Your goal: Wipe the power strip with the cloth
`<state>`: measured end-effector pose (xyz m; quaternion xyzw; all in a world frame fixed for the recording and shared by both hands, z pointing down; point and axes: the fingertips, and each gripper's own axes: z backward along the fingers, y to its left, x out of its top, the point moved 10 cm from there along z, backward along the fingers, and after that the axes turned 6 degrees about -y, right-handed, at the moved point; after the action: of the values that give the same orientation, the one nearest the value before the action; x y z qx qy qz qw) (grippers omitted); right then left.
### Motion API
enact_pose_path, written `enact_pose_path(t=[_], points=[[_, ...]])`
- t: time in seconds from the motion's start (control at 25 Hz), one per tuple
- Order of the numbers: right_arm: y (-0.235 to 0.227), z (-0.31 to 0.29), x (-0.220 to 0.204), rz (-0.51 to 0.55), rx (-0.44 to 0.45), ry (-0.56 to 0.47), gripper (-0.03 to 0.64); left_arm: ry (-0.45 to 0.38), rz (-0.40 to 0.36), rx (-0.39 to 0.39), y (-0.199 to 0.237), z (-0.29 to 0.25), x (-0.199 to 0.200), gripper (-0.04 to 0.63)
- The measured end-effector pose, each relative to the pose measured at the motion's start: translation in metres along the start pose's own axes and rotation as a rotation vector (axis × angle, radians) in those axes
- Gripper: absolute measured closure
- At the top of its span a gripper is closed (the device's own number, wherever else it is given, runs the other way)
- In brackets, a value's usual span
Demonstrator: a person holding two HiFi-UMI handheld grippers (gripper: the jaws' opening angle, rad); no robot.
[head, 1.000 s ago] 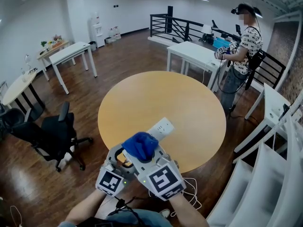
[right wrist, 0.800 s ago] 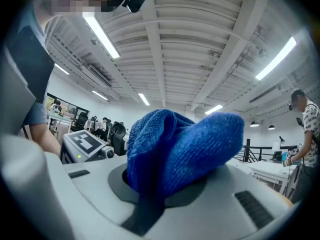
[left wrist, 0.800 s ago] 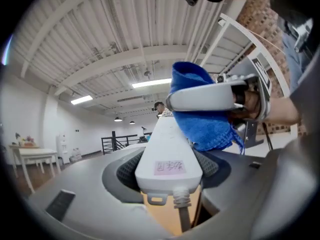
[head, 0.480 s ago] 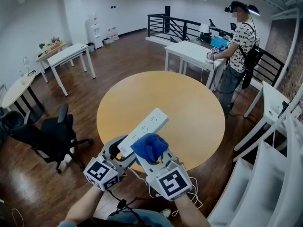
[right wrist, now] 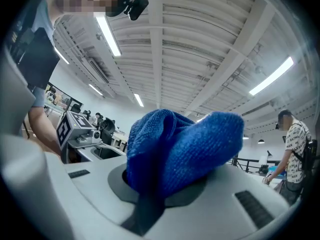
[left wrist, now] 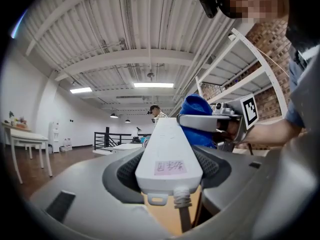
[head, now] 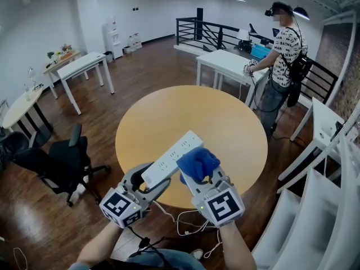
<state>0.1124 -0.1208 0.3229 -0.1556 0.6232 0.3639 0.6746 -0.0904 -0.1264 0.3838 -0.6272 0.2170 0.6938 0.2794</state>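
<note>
Blue terry cloth (right wrist: 180,149) fills the right gripper view, bunched up and clamped between the jaws of the right gripper (head: 200,176). That view shows its weave close up, but not the surface it meets. The head view shows this: the cloth lies against the right edge of the white power strip (head: 171,157), toward its far half. Both are held in the air above the near rim of the round wooden worktop (head: 225,122). The left gripper (head: 147,180) has its jaws closed on the strip's cable end. Only the left gripper view shows a plain face of the strip with a pink label, and the cable's collar pointing at the camera. Only the head view shows the white cable (head: 188,225) hanging in loops below the worktop's edge.
</note>
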Motion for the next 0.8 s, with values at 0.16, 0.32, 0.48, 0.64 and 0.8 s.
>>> enact_pose_path(t=[0.16, 0.32, 0.48, 0.64, 0.8], points=[[-0.025, 0.009, 0.004, 0.027, -0.068, -0.009, 0.571, -0.004, -0.002, -0.007, -0.002, 0.0, 0.0, 0.302], [-0.058, 0.02, 0.009, 0.069, -0.169, -0.047, 0.571, 0.0, -0.008, -0.014, -0.006, 0.0, -0.001, 0.302], [-0.07, 0.023, 0.014, 0.071, -0.22, -0.073, 0.571, 0.011, -0.007, -0.018, -0.007, 0.002, 0.0, 0.302], [-0.057, 0.021, 0.009, 0.059, -0.204, -0.081, 0.571, 0.013, -0.009, -0.02, -0.008, 0.001, 0.0, 0.302], [-0.032, 0.018, 0.0, 0.028, -0.151, -0.046, 0.571, 0.009, -0.016, -0.007, -0.007, 0.0, -0.003, 0.302]])
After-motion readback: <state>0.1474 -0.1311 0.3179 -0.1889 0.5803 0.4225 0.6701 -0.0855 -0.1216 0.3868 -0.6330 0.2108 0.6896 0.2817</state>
